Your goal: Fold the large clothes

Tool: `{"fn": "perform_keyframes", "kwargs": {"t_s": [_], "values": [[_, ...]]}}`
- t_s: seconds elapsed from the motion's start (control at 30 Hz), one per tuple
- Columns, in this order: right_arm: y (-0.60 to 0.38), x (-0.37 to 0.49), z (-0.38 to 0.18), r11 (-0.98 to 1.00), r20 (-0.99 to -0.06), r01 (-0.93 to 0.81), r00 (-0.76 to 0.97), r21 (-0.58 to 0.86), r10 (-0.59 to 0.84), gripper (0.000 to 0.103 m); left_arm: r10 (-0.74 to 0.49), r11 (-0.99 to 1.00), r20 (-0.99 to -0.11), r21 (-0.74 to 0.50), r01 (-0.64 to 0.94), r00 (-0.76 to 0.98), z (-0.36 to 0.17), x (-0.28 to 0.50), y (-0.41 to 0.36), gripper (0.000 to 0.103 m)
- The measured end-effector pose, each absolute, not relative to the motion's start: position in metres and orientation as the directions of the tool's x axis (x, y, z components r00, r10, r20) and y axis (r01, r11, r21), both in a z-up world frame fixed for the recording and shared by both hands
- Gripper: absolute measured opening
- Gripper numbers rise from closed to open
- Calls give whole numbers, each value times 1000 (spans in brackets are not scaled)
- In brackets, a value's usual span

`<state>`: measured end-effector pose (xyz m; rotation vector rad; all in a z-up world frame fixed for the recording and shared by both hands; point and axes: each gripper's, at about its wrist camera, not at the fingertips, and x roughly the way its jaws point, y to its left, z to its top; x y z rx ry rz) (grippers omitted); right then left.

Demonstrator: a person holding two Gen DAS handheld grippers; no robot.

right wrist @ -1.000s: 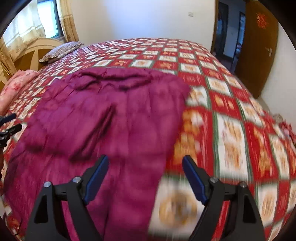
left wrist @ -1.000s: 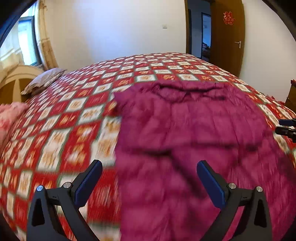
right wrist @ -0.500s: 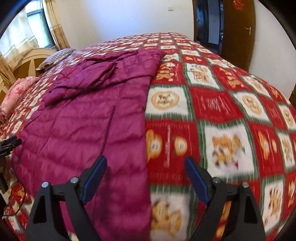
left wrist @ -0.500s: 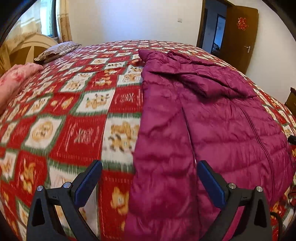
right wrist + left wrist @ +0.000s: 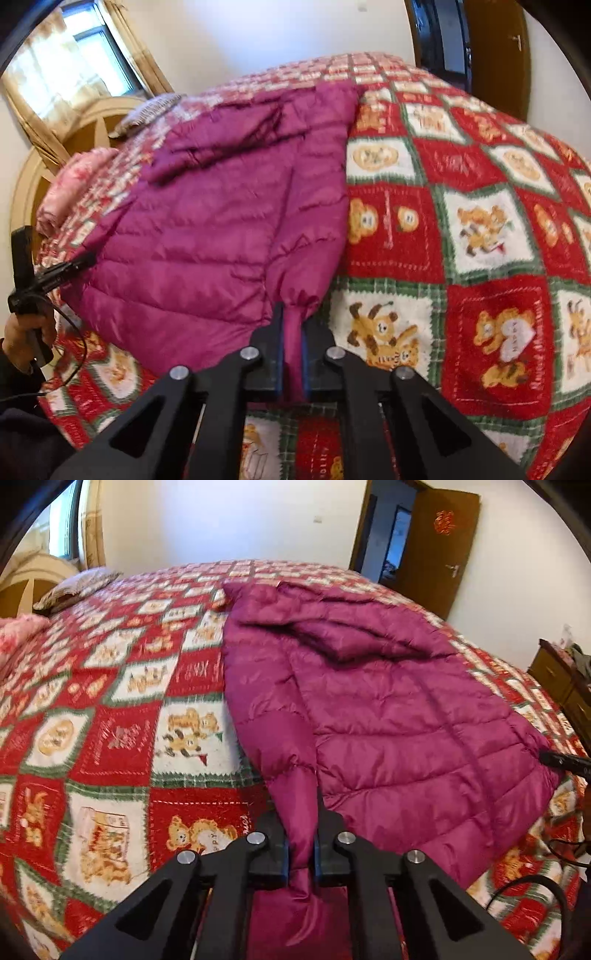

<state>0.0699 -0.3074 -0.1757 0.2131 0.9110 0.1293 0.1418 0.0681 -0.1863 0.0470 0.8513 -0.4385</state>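
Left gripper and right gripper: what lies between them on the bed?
The magenta puffer jacket spans it in both wrist views; the left gripper and right gripper each pinch a near corner.

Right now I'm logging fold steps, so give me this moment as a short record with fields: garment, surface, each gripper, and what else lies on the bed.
garment: magenta down jacket, spread flat, hood end far
surface: red bear-print blanket covering the bed
left gripper: shut on the jacket's near left corner
right gripper: shut on the jacket's near right corner
also on bed: plaid pillow, pink bedding by the headboard
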Motion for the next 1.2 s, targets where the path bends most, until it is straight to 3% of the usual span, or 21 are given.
{"fn": "perform_keyframes", "kwargs": {"t_s": [0.5,0.77,0.93,1.2], "values": [[-321,11,-59,968,-527,-76,827,237,194,7,-506,849,-552,-186,494,662,-68,78,80,6],[-326,93,-44,977,-460,-55,875,208,148,7,-481,871,-526,-192,453,702,-70,168,79,6],[-342,165,-41,964,-457,-3,880,265,128,7,-406,909,-504,-138,393,762,-75,243,69,12],[-358,254,-75,949,-526,109,848,295,67,7,-337,941,-557,-165,297,759,-96,324,55,26]]}}
